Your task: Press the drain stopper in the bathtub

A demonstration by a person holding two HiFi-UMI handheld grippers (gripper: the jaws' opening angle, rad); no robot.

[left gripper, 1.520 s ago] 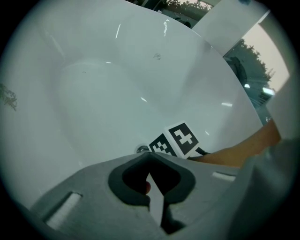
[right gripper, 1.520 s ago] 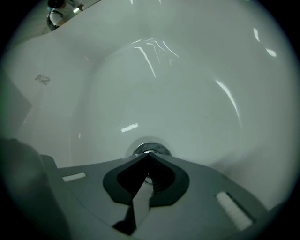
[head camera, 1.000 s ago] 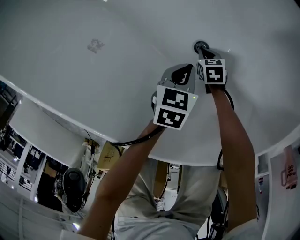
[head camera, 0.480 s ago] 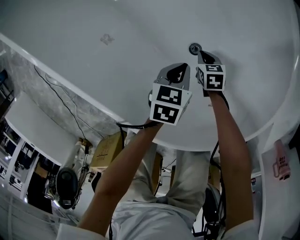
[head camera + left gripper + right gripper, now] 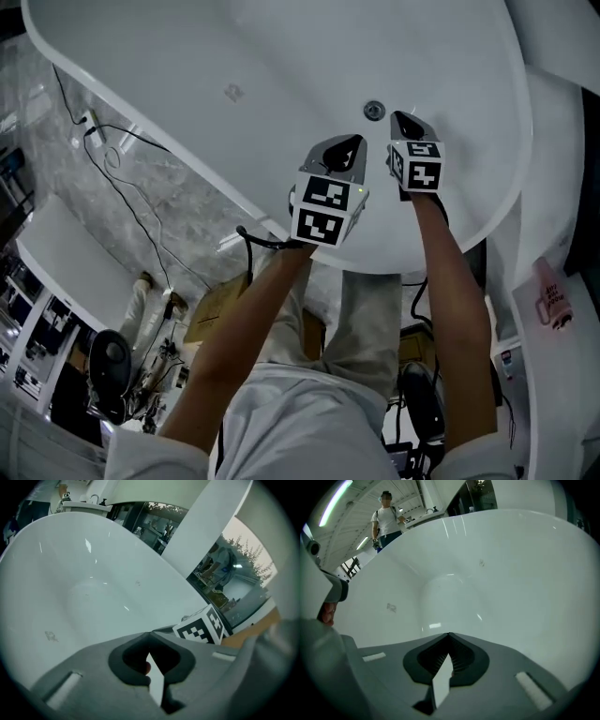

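A large white oval bathtub (image 5: 187, 56) fills the upper part of the head view, and its small round metal drain stopper (image 5: 374, 111) sits on the tub floor toward the right end. The person leans over the rim with both bare forearms stretched out. The right claw (image 5: 405, 124) hangs close to the stopper, its tip just to the stopper's right with a strip of bare white tub showing between them. In the right gripper view the right claw's grey jaws (image 5: 449, 637) meet at their tips with nothing between them, and only smooth tub wall lies beyond. The left claw (image 5: 349, 148) is held beside the right one, a little farther from the stopper. In the left gripper view its jaws (image 5: 150, 637) are likewise closed tip to tip and empty, with the right gripper's black-and-white marker cube (image 5: 204, 626) showing past them. A faint grey mark (image 5: 232, 92) lies on the tub floor well left of the stopper. Outside the tub, a black cable (image 5: 112, 178) trails over the marbled floor, and a pink bottle (image 5: 551, 295) stands at the right edge.
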